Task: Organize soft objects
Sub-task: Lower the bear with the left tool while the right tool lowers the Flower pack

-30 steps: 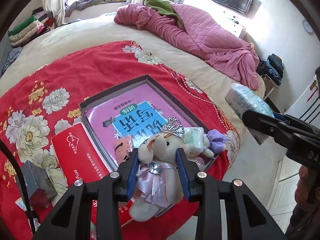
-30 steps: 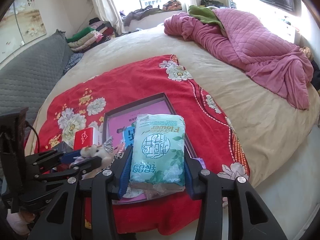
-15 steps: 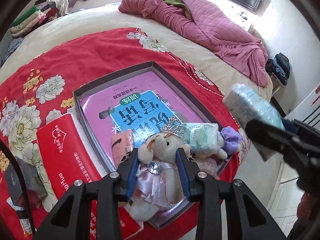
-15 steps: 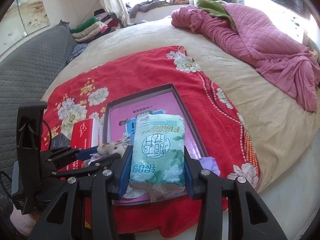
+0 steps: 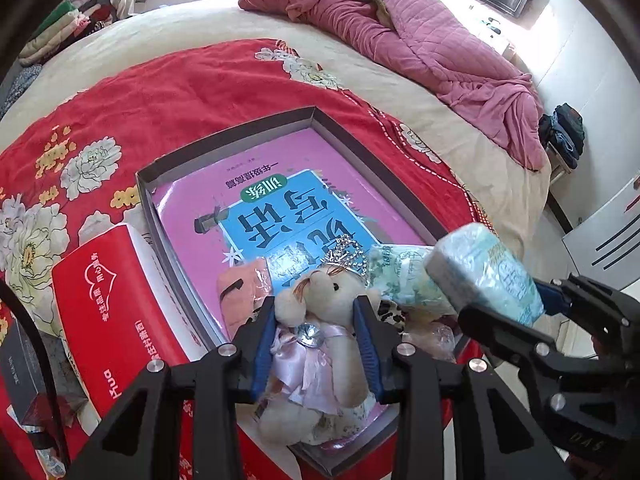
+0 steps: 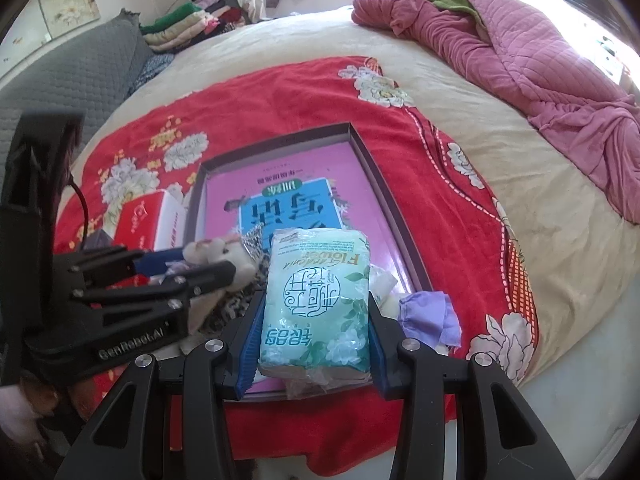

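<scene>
My left gripper [image 5: 316, 312] is shut on a cream plush bear [image 5: 320, 320] in a pink dress and a silver tiara, held over the near end of a shallow grey box [image 5: 224, 148]. A pink and blue book [image 5: 280, 200] lies in the box. My right gripper [image 6: 316, 312] is shut on a pale green tissue pack [image 6: 316, 296], also over the box's near end [image 6: 276, 144]. That pack [image 5: 484, 272] shows at the right of the left wrist view. Another green pack [image 5: 400, 276] and a pink cloth item [image 5: 244, 292] lie in the box.
A red tissue box [image 5: 108, 304] stands left of the grey box on the red flowered blanket [image 5: 160, 92]. A purple cloth toy [image 6: 430, 312] lies by the box's near right corner. A pink quilt [image 6: 540, 60] is heaped at the far right of the bed. The bed's edge runs just below the box.
Both grippers have come down closer to the box, still holding the bear and the tissue pack. The right gripper's pack now sits nearer the bear in the left wrist view.
</scene>
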`<act>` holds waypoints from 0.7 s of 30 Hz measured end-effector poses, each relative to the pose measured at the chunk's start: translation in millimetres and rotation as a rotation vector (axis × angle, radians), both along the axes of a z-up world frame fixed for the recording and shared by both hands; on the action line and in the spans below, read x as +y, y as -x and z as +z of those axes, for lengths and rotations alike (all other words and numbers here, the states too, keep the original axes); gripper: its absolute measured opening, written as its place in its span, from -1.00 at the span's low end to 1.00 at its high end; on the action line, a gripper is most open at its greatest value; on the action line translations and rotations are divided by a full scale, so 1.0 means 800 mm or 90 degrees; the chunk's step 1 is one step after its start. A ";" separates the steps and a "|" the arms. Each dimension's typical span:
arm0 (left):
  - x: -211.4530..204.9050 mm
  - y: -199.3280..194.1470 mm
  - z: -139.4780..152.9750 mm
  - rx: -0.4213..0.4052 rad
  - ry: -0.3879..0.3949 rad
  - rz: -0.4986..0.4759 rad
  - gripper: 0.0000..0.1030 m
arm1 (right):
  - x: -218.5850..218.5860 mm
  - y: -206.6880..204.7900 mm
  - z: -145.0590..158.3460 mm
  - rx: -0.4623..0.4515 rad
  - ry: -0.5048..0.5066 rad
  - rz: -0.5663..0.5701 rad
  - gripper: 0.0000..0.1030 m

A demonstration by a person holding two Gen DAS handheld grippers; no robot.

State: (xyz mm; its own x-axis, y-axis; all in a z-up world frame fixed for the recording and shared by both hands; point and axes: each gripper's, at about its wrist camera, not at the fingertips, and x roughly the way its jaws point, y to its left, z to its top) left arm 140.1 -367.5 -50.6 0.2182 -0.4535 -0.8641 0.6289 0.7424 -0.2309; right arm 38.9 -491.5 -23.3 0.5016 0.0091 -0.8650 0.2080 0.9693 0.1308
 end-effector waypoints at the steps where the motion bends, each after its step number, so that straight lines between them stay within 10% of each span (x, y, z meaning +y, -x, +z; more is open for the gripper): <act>1: 0.000 -0.002 -0.001 0.001 0.000 0.001 -0.26 | 0.002 -0.001 -0.002 0.000 0.001 0.003 -0.11; 21: -0.001 -0.010 -0.011 0.023 0.002 -0.001 -0.24 | 0.030 -0.021 -0.052 0.015 0.036 0.041 -0.04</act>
